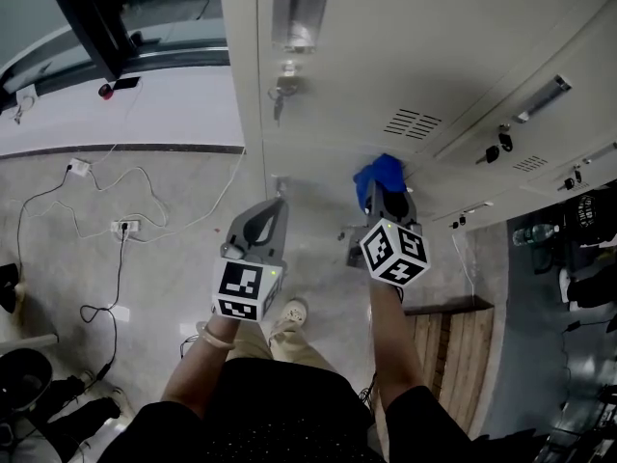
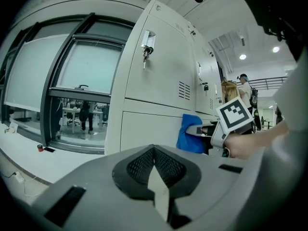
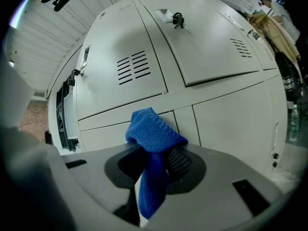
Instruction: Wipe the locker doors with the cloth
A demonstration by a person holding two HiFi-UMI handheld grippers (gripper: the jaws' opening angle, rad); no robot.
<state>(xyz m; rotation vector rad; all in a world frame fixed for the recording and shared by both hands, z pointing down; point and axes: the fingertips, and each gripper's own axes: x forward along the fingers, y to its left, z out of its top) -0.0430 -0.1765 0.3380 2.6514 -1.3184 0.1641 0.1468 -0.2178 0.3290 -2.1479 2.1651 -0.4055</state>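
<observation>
A blue cloth (image 3: pixel 155 150) is pinched in my right gripper (image 3: pixel 153 163), bunched above the jaws and hanging down between them. In the head view the blue cloth (image 1: pixel 381 174) sits at the tip of the right gripper (image 1: pixel 383 199), close to the pale grey locker doors (image 1: pixel 405 66). The left gripper view shows the same cloth (image 2: pixel 191 134) by a lower door. My left gripper (image 2: pixel 155 170) has its jaws closed with nothing in them; it (image 1: pixel 265 222) hangs left of the right one, short of the lockers.
Keys (image 1: pixel 280 90) hang in a door lock; another key (image 3: pixel 178 20) shows on an upper door with vent slots (image 3: pixel 134 67). Cables and a power strip (image 1: pixel 123 228) lie on the floor at left. A wooden pallet (image 1: pixel 453 355) is at right. People stand behind the window (image 2: pixel 86 114).
</observation>
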